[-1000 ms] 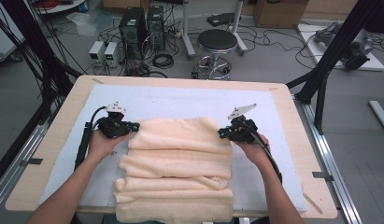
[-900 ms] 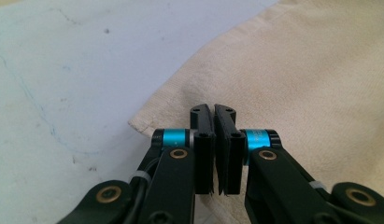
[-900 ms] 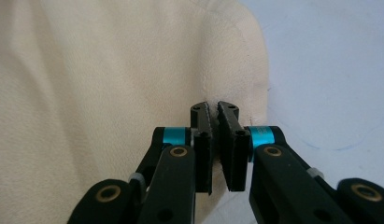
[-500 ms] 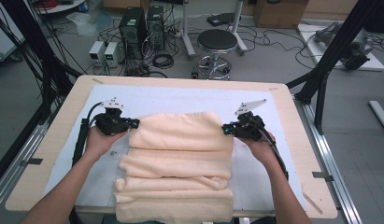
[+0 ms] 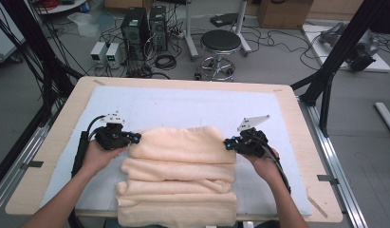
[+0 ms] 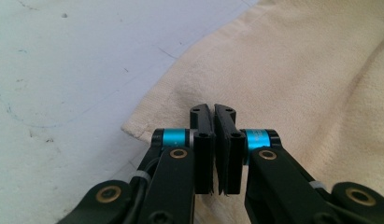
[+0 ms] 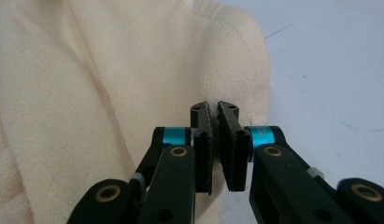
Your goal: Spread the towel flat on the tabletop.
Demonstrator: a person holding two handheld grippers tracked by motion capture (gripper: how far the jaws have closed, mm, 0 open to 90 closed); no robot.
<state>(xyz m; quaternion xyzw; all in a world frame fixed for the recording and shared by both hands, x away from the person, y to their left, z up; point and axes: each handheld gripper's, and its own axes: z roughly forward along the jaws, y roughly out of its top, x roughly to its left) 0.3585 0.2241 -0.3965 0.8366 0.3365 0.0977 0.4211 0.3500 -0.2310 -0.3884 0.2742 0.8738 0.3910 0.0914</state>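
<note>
A thick cream towel [image 5: 181, 166] lies in several stacked folds on the white mat [image 5: 183, 102], its near end hanging over the table's front edge. My left gripper [image 5: 134, 138] is shut on the left end of the topmost fold, and my right gripper [image 5: 228, 143] is shut on its right end. In the left gripper view the jaws [image 6: 213, 110] are pressed together, with the towel [image 6: 297, 70] puckering at their tips near its corner. In the right gripper view the gripper [image 7: 214, 107] pinches the towel's hemmed edge [image 7: 236, 60] the same way.
The mat covers a wooden table [image 5: 64, 118] with bare mat beyond the towel and on both sides. Behind the table stand a round stool [image 5: 220, 42], computer cases [image 5: 145, 23] and loose cables on the floor. Black frame posts [image 5: 332, 66] rise at the right.
Both grippers have drawn back toward the near edge together, bringing the top fold of the towel with them. Their jaws have stayed shut.
</note>
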